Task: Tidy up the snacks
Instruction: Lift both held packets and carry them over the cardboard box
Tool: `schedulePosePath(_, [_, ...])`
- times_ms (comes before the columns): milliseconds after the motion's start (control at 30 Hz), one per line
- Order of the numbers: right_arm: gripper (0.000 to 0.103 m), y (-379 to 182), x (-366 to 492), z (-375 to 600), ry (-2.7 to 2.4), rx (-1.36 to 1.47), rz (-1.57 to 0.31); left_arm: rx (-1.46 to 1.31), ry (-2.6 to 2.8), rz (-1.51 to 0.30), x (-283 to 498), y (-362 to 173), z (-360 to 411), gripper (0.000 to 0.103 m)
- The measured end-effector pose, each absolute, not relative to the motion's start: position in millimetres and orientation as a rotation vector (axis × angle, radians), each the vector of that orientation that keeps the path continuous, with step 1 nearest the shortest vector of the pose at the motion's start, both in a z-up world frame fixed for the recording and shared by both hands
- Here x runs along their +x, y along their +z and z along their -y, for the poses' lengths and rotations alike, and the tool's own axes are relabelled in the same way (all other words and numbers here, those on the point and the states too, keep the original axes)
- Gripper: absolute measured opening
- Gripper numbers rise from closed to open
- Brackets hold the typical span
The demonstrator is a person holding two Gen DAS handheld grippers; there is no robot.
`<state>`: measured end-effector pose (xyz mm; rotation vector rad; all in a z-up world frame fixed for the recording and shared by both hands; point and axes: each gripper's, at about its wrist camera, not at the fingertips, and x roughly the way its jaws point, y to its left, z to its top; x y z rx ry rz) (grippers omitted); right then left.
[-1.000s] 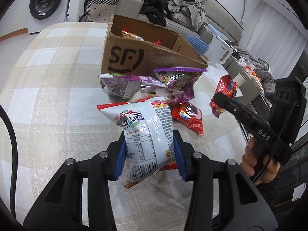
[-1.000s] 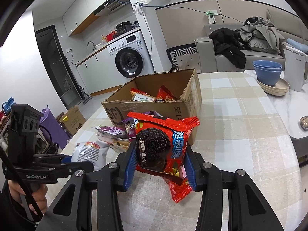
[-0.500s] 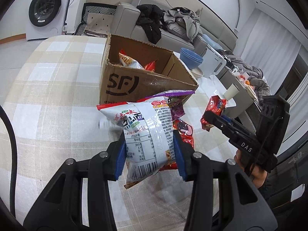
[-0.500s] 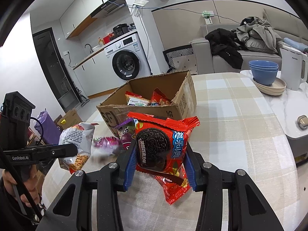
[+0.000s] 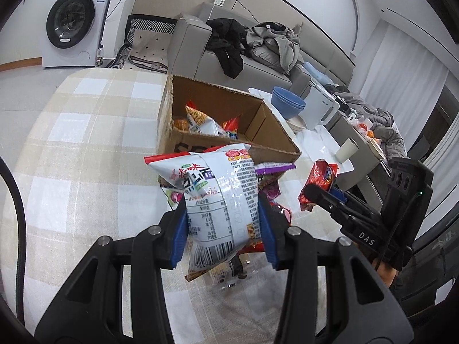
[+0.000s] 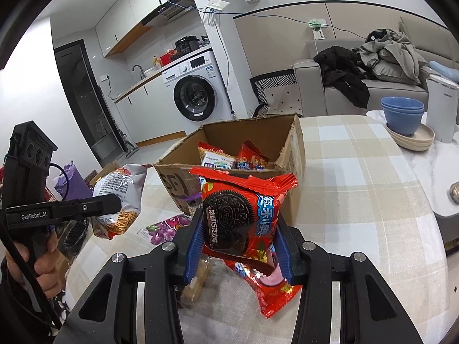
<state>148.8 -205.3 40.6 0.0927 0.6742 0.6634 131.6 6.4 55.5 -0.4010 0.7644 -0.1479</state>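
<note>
My left gripper (image 5: 223, 232) is shut on a white noodle-snack bag (image 5: 218, 197) and holds it in the air in front of the open cardboard box (image 5: 229, 152). My right gripper (image 6: 238, 246) is shut on a red Oreo packet (image 6: 243, 215), held above the table just before the same box (image 6: 287, 154). The box holds several snack packets (image 6: 229, 160). Each gripper shows in the other's view: the right one (image 5: 324, 197) with its red packet, the left one (image 6: 114, 203) with its white bag.
Loose snacks lie on the checked tablecloth (image 5: 86, 149): a purple packet (image 6: 166, 226) and a red packet (image 6: 272, 295) under my right gripper. Blue bowls (image 6: 401, 114) and a white kettle (image 6: 439, 106) stand at the far right. A sofa with clothes is behind.
Both grippers have risen with their packets and moved closer to the box; its inside now shows more. The loose packets have dropped lower in view.
</note>
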Motion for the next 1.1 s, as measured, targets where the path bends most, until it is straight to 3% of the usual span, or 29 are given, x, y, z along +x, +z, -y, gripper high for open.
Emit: schedulePosePath(1100, [0.045, 102, 203, 170, 0.668, 0.055, -0.595, -0.28, -0.132, -0.636, 208, 130, -6, 0.04])
